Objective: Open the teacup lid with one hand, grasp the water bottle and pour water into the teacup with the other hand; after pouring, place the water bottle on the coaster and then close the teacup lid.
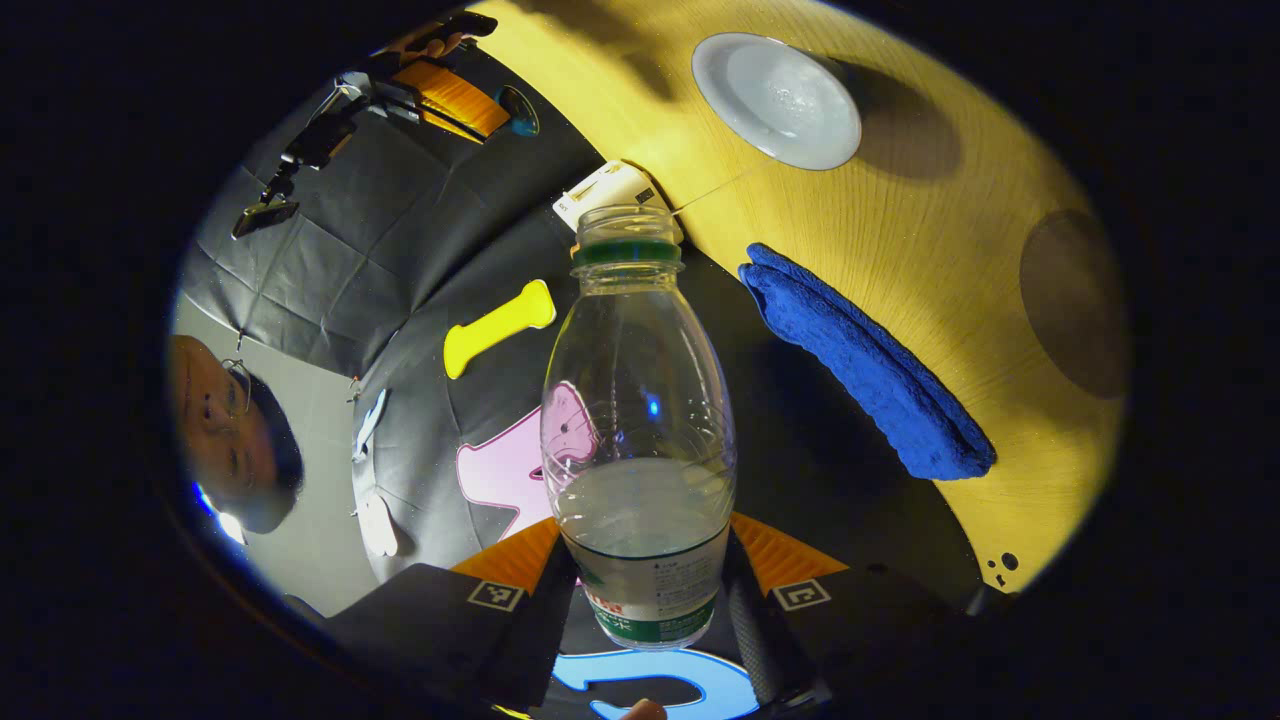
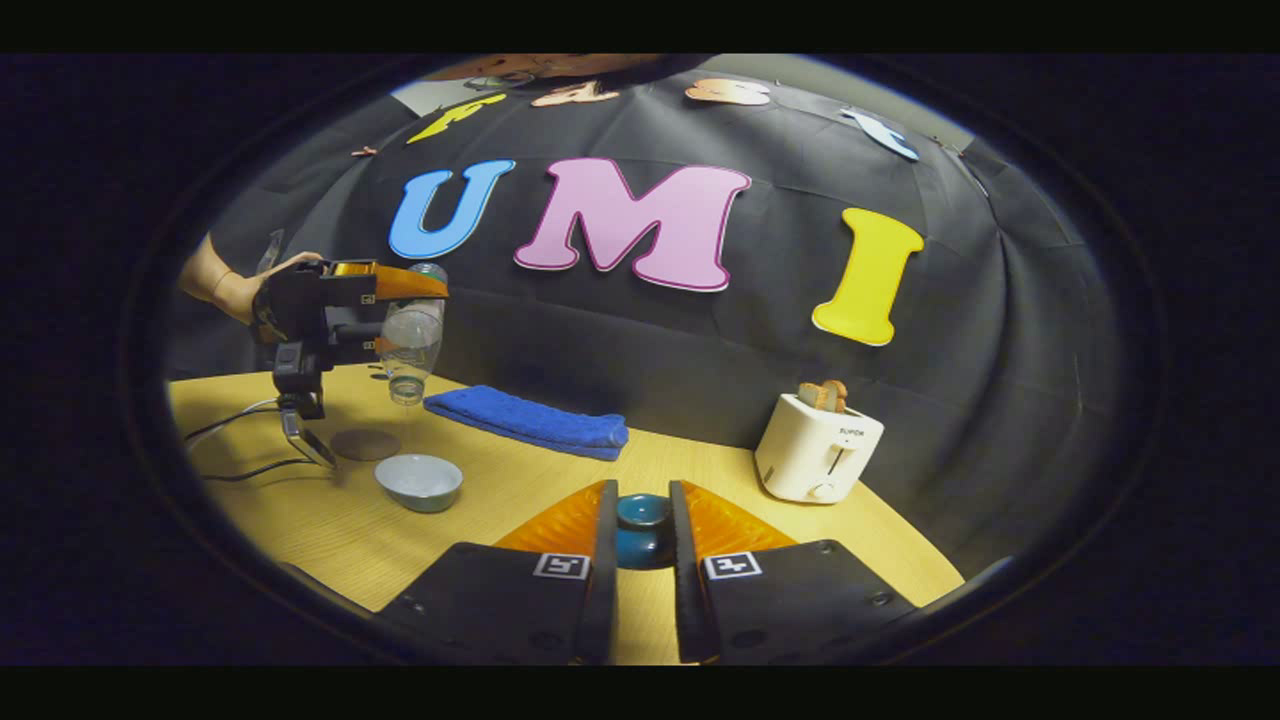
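The left tool (image 1: 650,600) grips a clear plastic water bottle (image 1: 640,420) near its labelled base, one finger on each side. In the left gripper view the bottle's long axis runs straight away from the camera, its open, capless neck with a green ring farthest off. Water pools at the base end, so here the neck seems not to be tipped down far enough to pour. In the right gripper view the same bottle (image 2: 410,345) hangs in the left tool (image 2: 395,320), raised well above the yellow wooden tabletop (image 2: 520,500); it appears there roughly upright with its mouth downward, though it is small and I cannot be sure. Below it stands a pale, shallow, round teacup (image 2: 419,481), open, and just beside that a round grey-brown coaster (image 2: 365,444). A folded blue towel (image 2: 527,421) lies behind them, and a white toaster (image 2: 818,449) stands well apart to the right.

The right tool (image 2: 640,535) is closed narrowly on a dark teal round teacup lid (image 2: 642,530), held above the tabletop with a finger pressing each side.
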